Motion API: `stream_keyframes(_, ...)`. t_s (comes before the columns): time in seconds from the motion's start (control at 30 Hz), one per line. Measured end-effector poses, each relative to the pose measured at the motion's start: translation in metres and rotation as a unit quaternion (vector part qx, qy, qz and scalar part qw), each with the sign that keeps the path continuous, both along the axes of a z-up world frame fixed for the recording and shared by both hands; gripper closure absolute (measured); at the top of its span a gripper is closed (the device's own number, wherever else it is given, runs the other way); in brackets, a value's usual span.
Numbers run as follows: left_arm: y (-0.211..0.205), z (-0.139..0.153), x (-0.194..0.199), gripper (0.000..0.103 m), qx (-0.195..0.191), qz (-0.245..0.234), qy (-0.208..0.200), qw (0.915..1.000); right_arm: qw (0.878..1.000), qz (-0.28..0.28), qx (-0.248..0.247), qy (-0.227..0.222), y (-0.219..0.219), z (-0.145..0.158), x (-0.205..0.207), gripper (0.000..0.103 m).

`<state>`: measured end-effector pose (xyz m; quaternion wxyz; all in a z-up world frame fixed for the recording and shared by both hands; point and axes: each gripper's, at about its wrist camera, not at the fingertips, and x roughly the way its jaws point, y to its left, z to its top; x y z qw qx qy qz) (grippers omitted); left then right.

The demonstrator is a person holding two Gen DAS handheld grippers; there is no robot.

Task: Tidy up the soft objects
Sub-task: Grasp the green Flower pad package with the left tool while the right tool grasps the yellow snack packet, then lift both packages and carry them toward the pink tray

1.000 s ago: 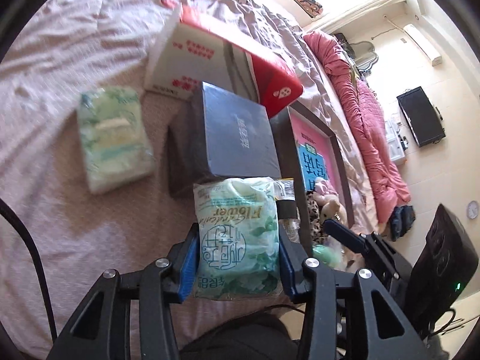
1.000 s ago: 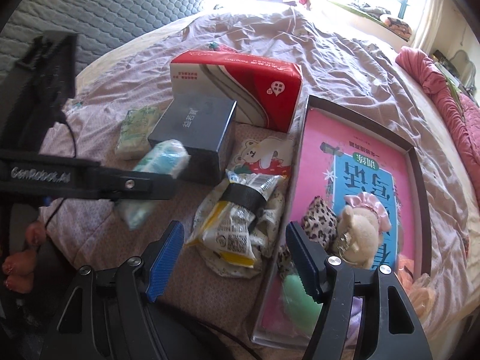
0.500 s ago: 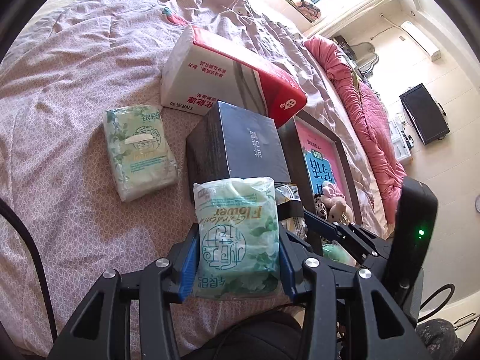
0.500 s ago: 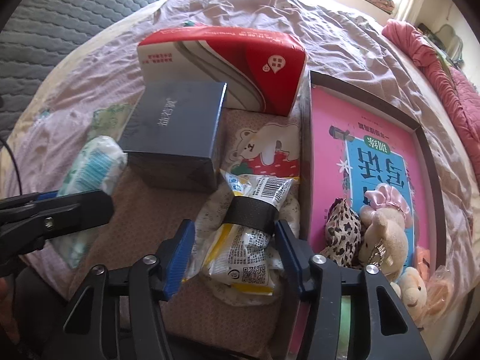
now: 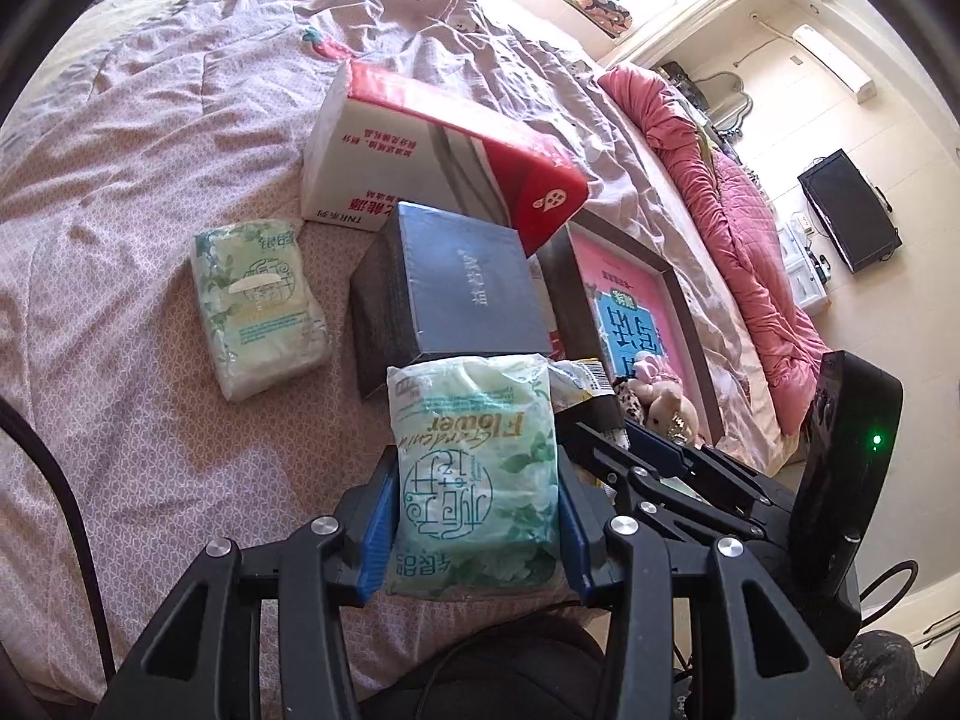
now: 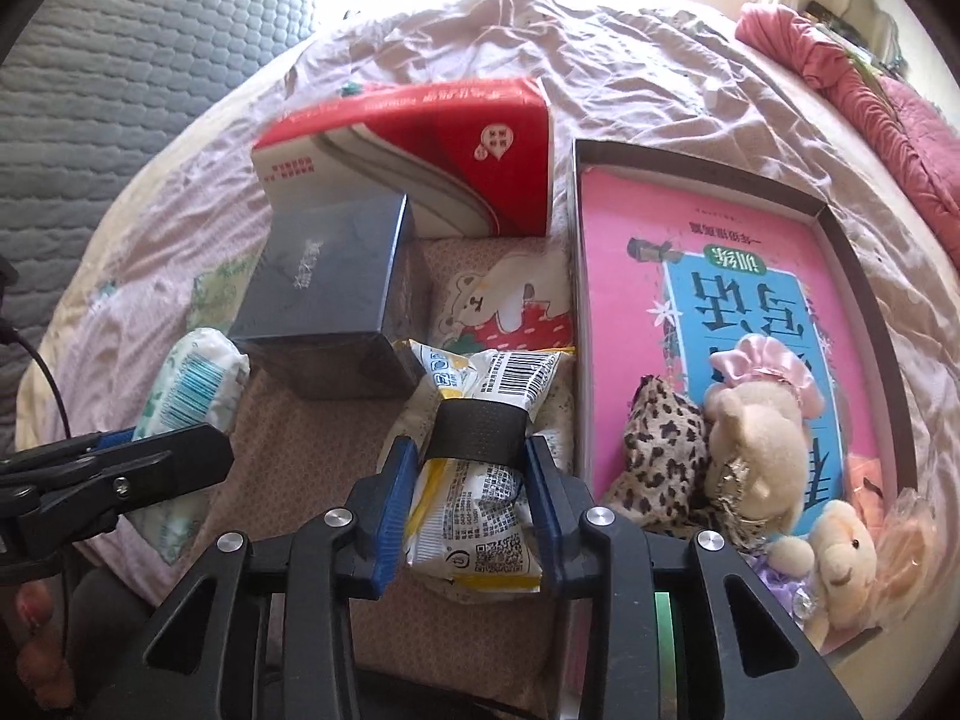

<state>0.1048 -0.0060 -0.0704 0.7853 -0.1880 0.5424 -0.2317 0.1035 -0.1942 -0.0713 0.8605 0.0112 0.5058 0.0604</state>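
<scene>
My left gripper (image 5: 474,510) is shut on a green tissue pack (image 5: 474,468) and holds it above the bed. The pack also shows in the right wrist view (image 6: 186,384). A second green tissue pack (image 5: 258,306) lies on the pink bedspread to the left. My right gripper (image 6: 471,501) is shut on a yellow-and-white snack packet (image 6: 480,480) with a black band, lying on a bear-print cloth (image 6: 510,312). Plush toys (image 6: 750,444) and a leopard pouch (image 6: 666,450) sit in the dark-rimmed tray (image 6: 579,300).
A dark blue box (image 6: 330,300) stands just left of the snack packet. A red-and-white tissue box (image 6: 420,162) stands behind it. A pink book (image 6: 720,252) lies in the tray. A pink quilt (image 5: 750,228) runs along the bed's far side.
My right gripper has moved forward and closed its jaws onto the snack packet. My left gripper has drawn back slightly with the tissue pack still in it.
</scene>
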Motion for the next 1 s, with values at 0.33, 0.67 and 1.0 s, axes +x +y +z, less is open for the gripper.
stream_keyframes(0.33, -0.007, 0.014, -0.007, 0.057, 0.010, -0.001, -0.010, 0.9999, 0.999, -0.008, 0.020, 0.023, -0.005, -0.008, 0.003, 0.070)
stream_keyframes(0.67, -0.012, 0.014, -0.011, 0.057, 0.016, -0.007, -0.008, 0.9998, 0.999, -0.008, -0.014, 0.048, 0.011, -0.027, 0.018, 0.062)
stream_keyframes(1.0, -0.013, 0.016, -0.012, 0.057, 0.019, -0.007, -0.005, 0.9998, 1.000, -0.009, 0.022, 0.008, -0.005, -0.011, 0.011, 0.068)
